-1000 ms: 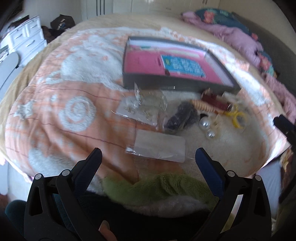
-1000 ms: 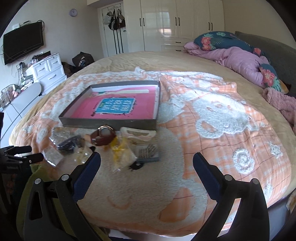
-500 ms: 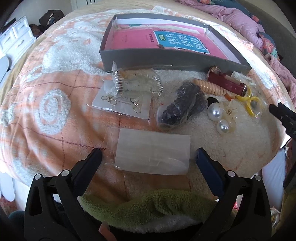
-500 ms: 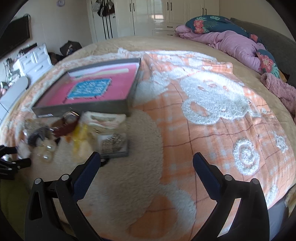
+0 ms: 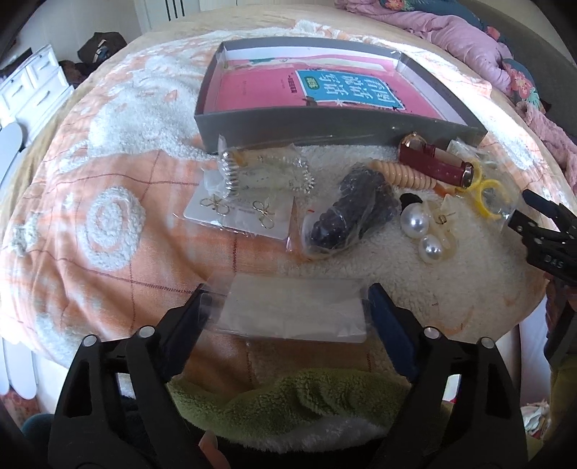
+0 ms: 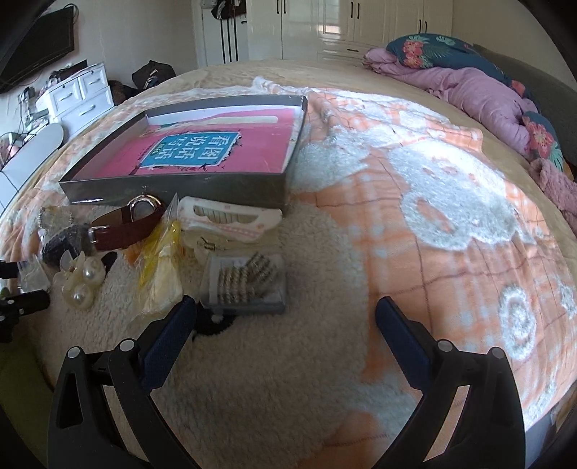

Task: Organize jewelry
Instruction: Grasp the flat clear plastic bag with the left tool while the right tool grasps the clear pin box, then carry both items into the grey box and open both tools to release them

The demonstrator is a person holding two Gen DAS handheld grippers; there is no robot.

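1. Two tongs gape wide, empty: left tongs [image 5: 285, 306] straddle the clear flat packet [image 5: 294, 312], bottom centre.
2. Right tongs [image 6: 286, 321] hover near the hair-clip box [image 6: 247, 283].
3. Next, probably: pinch the packet, carry it to the grey tray [image 5: 324, 124].

A home bedroom: blanketed bed [image 6: 414, 216], white wardrobes [image 6: 360, 25], drawer chest [image 6: 77, 93].

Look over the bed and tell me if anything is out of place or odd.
The jewelry lies loose on the blanket in front of the gray box, none of it inside. The box holds only a pink book. The flat clear packet sits apart from the pile, between the fingers of the open left gripper. Nothing looks spilled or broken.
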